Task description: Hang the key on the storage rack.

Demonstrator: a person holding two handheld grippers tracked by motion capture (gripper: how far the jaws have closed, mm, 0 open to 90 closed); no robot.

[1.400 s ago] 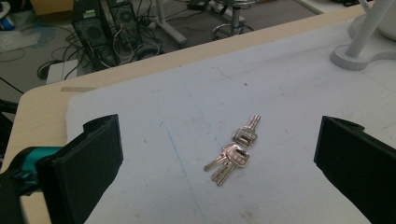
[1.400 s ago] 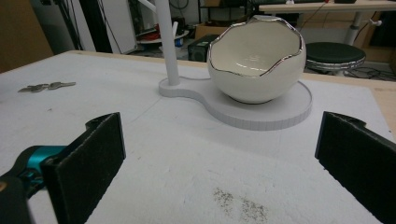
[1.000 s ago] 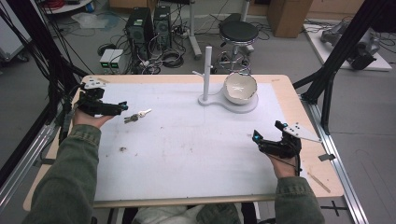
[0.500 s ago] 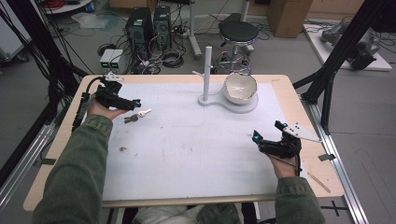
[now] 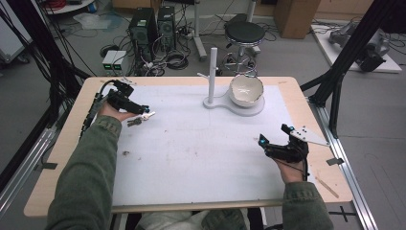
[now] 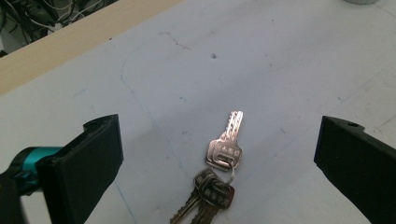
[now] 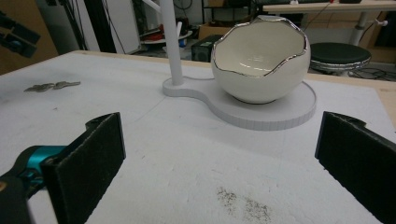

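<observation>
Nearest the person, two green sleeves come up from the bottom edge of the high view, one at each side of the table (image 5: 306, 91). The right tool (image 5: 272, 144) rests low on the white mat (image 5: 201, 148) at the near right, held by the right hand (image 5: 292, 165), with its grey plate to the outside. In the right gripper view its jaws stand wide apart with nothing between them — released, and looking across bare mat with a small smudge of dirt (image 7: 243, 203) just ahead.

Further up on the left side, the left tool (image 5: 143, 111) sits over the bunch of keys (image 5: 139, 118), gripped by the left hand (image 5: 115, 111). In the left gripper view the jaws are spread wide, one at each side, and the keys (image 6: 219, 175) lie flat on the mat between them, nearer the bottom of that view. Neither jaw touches them. One bright silver key (image 6: 227, 142) points away from the tool, and darker keys hang from the same ring below it. The tool is released, not grasping.

Beyond both, towards the far middle of the table, stands a white base (image 5: 249, 108) with an upright post (image 5: 212, 72) — and a white bowl (image 5: 246, 89) shaped like a cracked eggshell rests on the round part of the base. In the right gripper view the bowl (image 7: 261, 58) shows a silver jagged rim, and the keys (image 7: 51, 86) lie well to its left.

Past the table edge are computer towers (image 5: 153, 28), tangled cables and a round stool (image 5: 244, 33) on the floor.
</observation>
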